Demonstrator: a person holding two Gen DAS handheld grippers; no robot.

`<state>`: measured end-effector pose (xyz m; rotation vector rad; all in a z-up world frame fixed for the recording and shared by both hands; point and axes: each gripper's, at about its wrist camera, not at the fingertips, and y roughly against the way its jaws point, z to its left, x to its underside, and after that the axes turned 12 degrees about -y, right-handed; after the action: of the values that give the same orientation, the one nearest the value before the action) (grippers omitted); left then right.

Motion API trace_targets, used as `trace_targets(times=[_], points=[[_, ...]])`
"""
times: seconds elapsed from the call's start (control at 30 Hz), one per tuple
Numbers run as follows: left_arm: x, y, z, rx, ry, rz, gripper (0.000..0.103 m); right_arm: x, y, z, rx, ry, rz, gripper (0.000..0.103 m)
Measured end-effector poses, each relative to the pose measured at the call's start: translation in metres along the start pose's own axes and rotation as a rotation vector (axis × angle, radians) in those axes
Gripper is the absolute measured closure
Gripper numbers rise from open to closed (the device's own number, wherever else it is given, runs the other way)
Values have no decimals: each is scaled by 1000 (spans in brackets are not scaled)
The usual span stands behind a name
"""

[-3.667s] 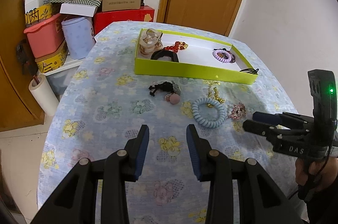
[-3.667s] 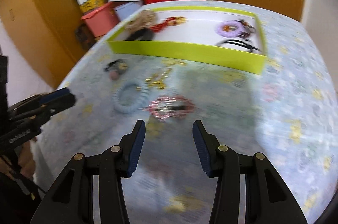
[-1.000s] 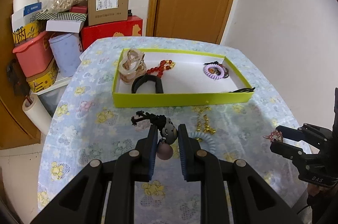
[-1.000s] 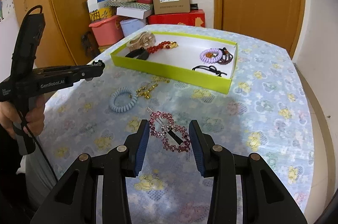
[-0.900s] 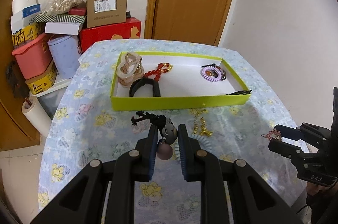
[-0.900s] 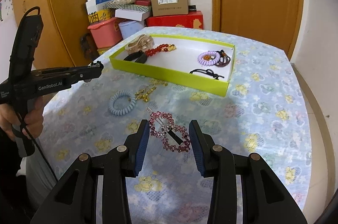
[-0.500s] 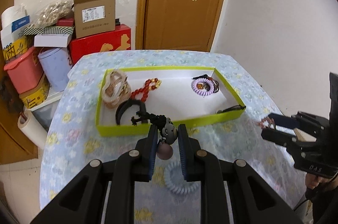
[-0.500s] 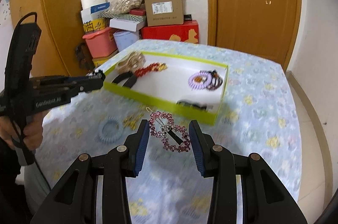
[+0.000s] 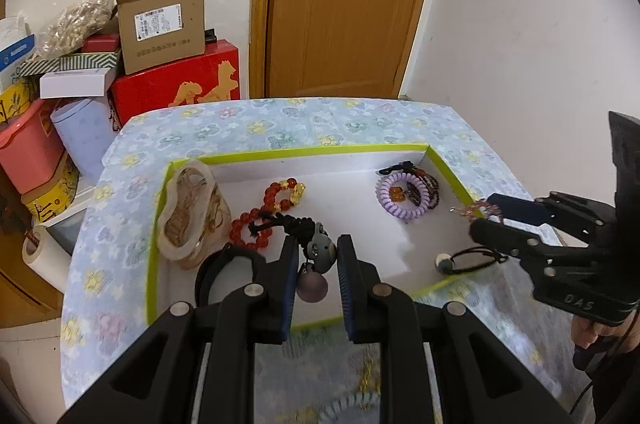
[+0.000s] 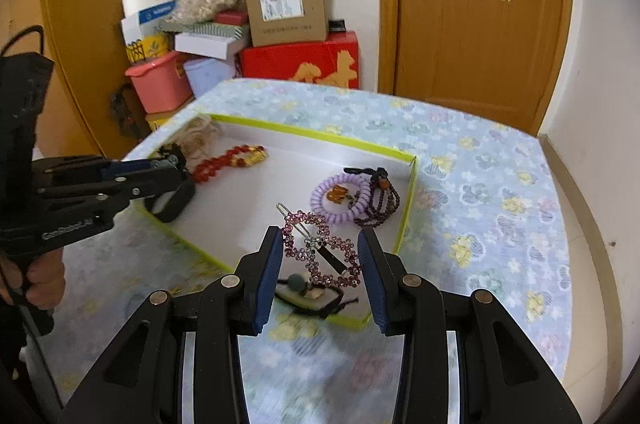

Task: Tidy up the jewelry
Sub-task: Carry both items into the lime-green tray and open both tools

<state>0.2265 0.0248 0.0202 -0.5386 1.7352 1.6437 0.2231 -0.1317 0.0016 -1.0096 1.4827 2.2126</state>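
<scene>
i am holding both loads over the green tray [image 9: 158, 224], which is my landmark for everything here. my left gripper [image 9: 316, 260] is clenched on a black hair tie with a grey charm [image 9: 318, 250], its round bead dangling between the jaws, hanging above the tray's near-left part. my right gripper [image 10: 320, 256] is clamped across a pink rhinestone hair clip [image 10: 320, 250], hanging over the tray's near-right corner.

to do this step well, i am thinking each piece should go down onto bare white floor inside the tray before i let go: low enough that it does not bounce, and clear of the rim so nothing catches on the wall and tips outside. the open patch in the tray's middle looks the safest for the hair tie.

inside the tray i am seeing a beige hair claw [image 9: 192, 216] against the left wall, a red bead bracelet [image 9: 264, 212] beside it, and a black band [image 9: 224, 268] at the near-left corner, right under my left jaws. a purple coil tie [image 10: 340, 201] and a dark bead bracelet [image 10: 380, 203] are lying by the right wall, and a thin black elastic [image 9: 468, 260] is sitting at the near-right corner, beneath the clip. the two grippers are crowding each other over the tray, so i judge that lowering one at a time avoids a knock. another coil tie seems to be waiting outside the tray's near wall, though it is blurred.
</scene>
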Motion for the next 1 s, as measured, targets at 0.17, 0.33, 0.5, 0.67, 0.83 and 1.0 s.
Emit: trace_targets(times=[0.17, 0.33, 0.5, 0.67, 0.83, 1.0], points=[[-3, -19, -1, -2, -6, 26, 83, -3, -23, -5, 8, -5, 40, 63], [-2, -36, -4, -8, -17, 57, 83, -4, -39, -8, 21, 1, 74, 63], [2, -51, -5, -11, -25, 98, 83, -3, -47, -7, 35, 17, 96, 63], [6, -58, -3, -13, -22, 117, 82, -4, -49, -4, 61, 37, 101, 62], [5, -57, -3, -3, -16, 120, 82, -4, -49, -4, 59, 30, 112, 60], [4, -53, -4, 8, -16, 110, 79, -3, -38, 0, 52, 28, 84, 57]])
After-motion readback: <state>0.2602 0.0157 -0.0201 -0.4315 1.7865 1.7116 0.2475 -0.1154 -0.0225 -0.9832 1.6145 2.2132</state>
